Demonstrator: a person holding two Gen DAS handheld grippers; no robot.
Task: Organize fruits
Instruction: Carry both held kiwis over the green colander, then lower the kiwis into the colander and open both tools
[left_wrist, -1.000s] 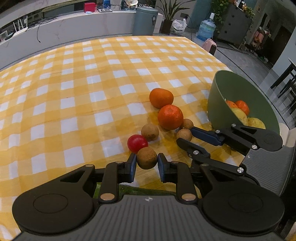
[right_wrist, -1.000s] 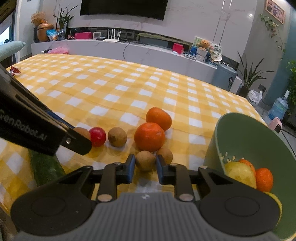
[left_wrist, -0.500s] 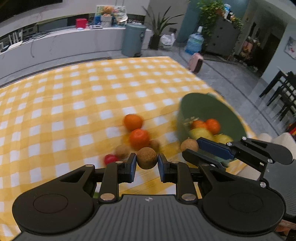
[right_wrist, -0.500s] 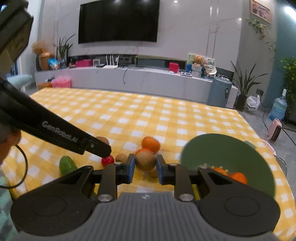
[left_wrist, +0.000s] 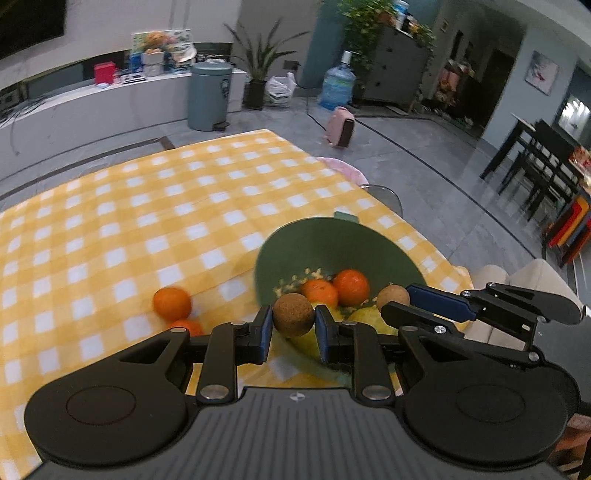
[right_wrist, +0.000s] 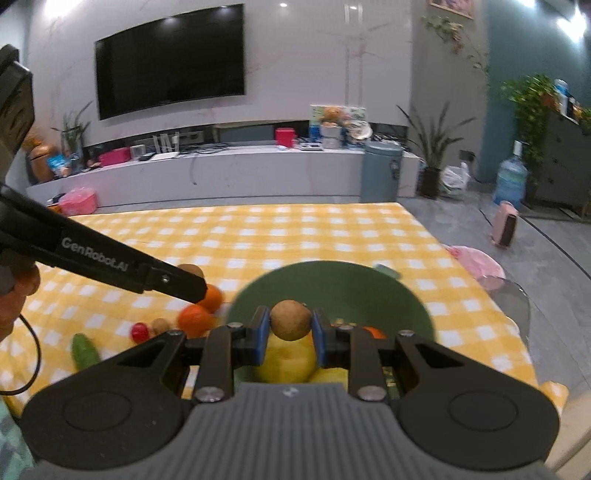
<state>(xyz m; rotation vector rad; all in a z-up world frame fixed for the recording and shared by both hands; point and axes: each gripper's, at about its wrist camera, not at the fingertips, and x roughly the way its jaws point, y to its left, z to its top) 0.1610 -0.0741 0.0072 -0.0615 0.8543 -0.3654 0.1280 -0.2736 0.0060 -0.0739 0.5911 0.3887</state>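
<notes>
My left gripper (left_wrist: 293, 326) is shut on a small brown round fruit (left_wrist: 293, 314) and holds it above the near rim of the green bowl (left_wrist: 314, 243). My right gripper (right_wrist: 290, 332) is shut on a second brown fruit (right_wrist: 290, 319) over the same bowl (right_wrist: 332, 280); it also shows in the left wrist view (left_wrist: 393, 297). The bowl holds two oranges (left_wrist: 351, 287) and yellow fruit (right_wrist: 288, 363). Two oranges (left_wrist: 172, 302) lie on the checked cloth left of the bowl.
On the yellow checked tablecloth (right_wrist: 258, 236) left of the bowl lie a red tomato (right_wrist: 140, 331), a brown fruit (right_wrist: 160, 325) and a green cucumber (right_wrist: 85, 350). The table's right edge (left_wrist: 424, 236) runs just behind the bowl.
Both grippers have lifted off the cloth with their brown fruits and moved right, from beside the loose fruit to over the green bowl.
</notes>
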